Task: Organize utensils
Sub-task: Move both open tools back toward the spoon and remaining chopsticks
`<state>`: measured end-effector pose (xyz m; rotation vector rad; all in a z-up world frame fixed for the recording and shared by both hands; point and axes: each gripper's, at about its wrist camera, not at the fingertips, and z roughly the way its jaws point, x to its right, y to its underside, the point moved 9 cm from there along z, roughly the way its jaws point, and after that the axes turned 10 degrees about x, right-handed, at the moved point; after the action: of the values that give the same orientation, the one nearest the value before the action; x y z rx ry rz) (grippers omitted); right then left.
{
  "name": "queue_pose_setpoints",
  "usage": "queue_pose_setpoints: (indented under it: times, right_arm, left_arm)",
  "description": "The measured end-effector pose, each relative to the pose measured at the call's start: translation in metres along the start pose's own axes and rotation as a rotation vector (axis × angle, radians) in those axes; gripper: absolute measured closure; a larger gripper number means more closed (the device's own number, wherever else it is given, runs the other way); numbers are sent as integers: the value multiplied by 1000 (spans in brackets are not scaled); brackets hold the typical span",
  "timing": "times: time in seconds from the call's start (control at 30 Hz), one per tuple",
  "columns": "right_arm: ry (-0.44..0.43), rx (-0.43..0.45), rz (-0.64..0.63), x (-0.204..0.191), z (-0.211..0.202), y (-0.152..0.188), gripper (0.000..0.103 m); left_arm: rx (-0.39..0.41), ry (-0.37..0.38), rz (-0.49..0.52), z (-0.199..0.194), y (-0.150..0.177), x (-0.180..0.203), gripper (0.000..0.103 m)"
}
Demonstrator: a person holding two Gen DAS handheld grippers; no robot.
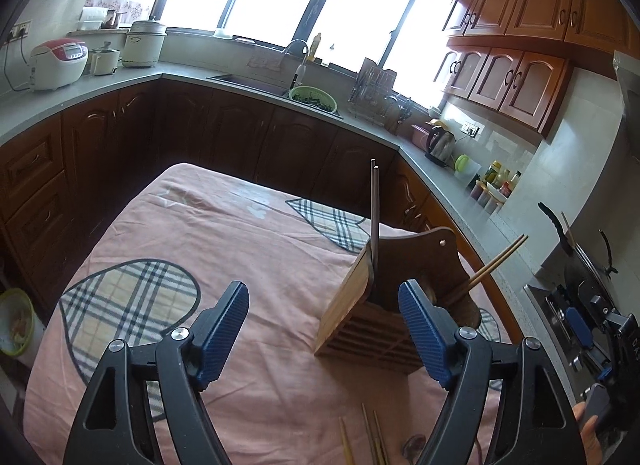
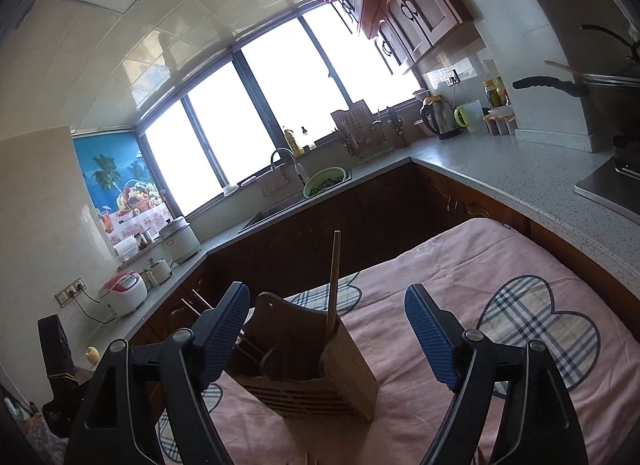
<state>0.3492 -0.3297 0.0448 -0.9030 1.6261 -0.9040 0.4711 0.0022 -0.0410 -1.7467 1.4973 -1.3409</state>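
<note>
Both jaws agape, holder (image 1: 362,321) ahead

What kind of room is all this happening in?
A home kitchen, most likely. There is a sink with a tap under the window, a rice cooker on the counter, and wooden wall cupboards above a kettle.

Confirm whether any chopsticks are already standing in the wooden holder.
Yes: dark chopsticks stand upright in the wooden holder, and a lighter pair leans out.
</note>
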Motion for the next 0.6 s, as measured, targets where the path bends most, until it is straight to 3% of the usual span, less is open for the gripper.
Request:
queue_pose_setpoints:
  times: [0.33, 0.6]
  right_arm:
    - [-7, -89, -20, 1, -49, 36, 19]
    - [-4, -151, -40, -1, -77, 66, 19]
  left_arm:
    - [-82, -33, -23, -69, 32, -22, 26]
    - [-142, -36, -13, -98, 49, -24, 26]
